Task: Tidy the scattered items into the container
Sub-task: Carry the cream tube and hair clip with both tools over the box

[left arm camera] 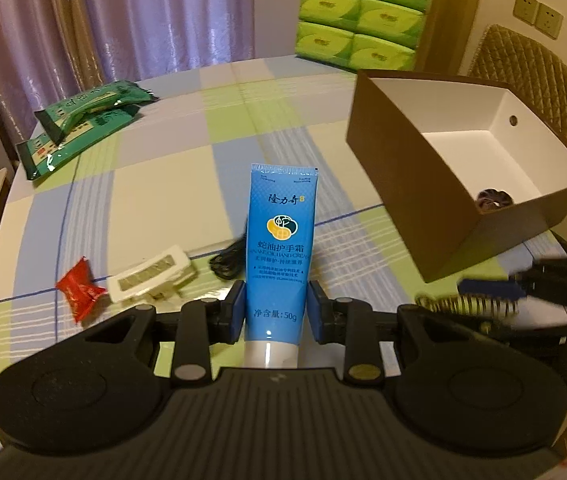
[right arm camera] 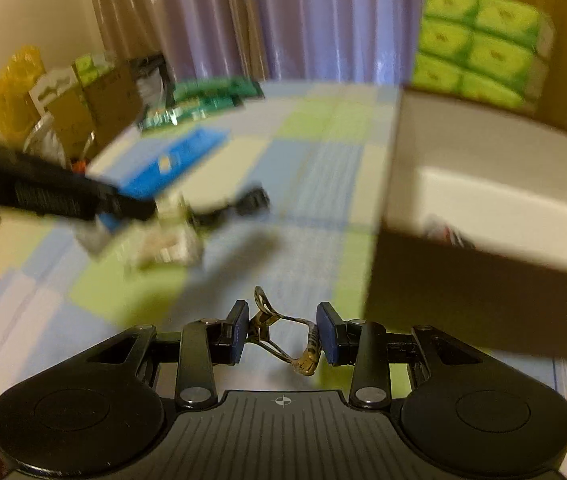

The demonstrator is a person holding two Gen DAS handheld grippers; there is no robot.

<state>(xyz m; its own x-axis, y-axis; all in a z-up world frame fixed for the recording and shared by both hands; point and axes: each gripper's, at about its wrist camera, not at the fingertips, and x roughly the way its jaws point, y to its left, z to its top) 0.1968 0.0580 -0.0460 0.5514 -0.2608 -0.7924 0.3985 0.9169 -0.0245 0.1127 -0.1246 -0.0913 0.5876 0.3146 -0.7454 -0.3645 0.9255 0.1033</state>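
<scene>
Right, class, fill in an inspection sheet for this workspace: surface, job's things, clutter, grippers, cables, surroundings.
Surface: round table with checked cloth.
Job's things: brown box, open, a small dark item inside; red sweet, white clip and green packets lying loose.
Clutter: nothing seen beyond these.
Grippers: left gripper holds a blue tube; right gripper pinches a patterned hair clip.
Cables: black cord coiled by the tube.
Surroundings: purple curtain, green tissue packs, quilted chair.

Box [left arm camera: 435, 184] sitting on table [left arm camera: 163, 168], toward right edge. Tube [left arm camera: 279, 240] standing left of box, between left gripper [left arm camera: 277, 308] pads. Cable [left arm camera: 229, 260], clip [left arm camera: 151, 276], candy [left arm camera: 79, 290] lying further left of box. Packets [left arm camera: 79, 124] lying far left, tissue packs [left arm camera: 363, 12] standing behind box. Small item [left arm camera: 493, 200] lying inside box.
</scene>
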